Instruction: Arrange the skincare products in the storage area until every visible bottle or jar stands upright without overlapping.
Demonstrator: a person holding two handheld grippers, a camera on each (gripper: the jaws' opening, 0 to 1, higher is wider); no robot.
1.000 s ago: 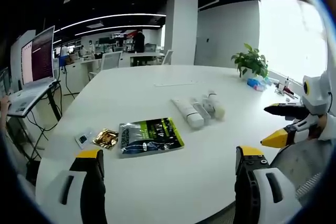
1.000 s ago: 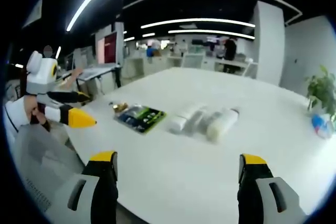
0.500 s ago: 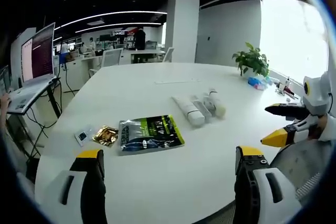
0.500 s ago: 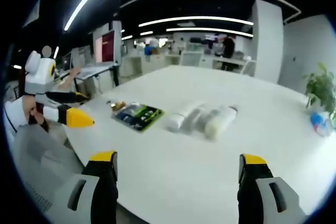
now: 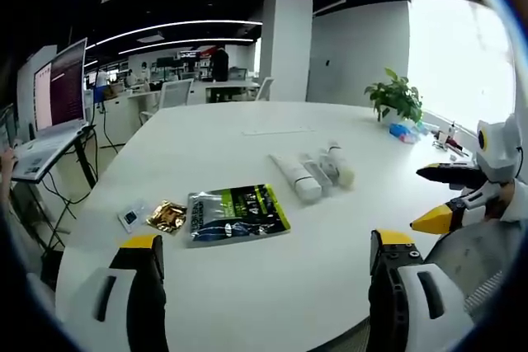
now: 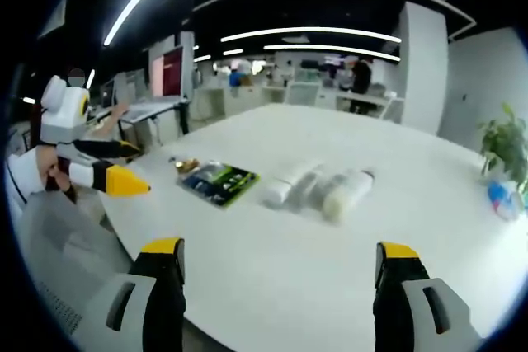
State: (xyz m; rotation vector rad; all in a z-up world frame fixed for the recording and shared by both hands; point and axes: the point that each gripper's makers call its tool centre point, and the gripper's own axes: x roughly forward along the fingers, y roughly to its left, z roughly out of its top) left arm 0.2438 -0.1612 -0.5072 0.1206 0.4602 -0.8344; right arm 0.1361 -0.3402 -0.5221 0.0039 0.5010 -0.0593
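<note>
Three white skincare tubes and bottles lie on their sides, side by side, near the middle of the white table; in the right gripper view the same group lies ahead. A green and black packet lies flat in front of them, also the packet. My left gripper is open over the near table edge, well short of the packet. My right gripper is open too, with nothing between its jaws. The right gripper enters the left gripper view from the right; the left gripper enters the right gripper view from the left.
A gold sachet and a small white sachet lie left of the packet. A potted plant and a blue item stand at the far right edge. A laptop on a stand is off to the left.
</note>
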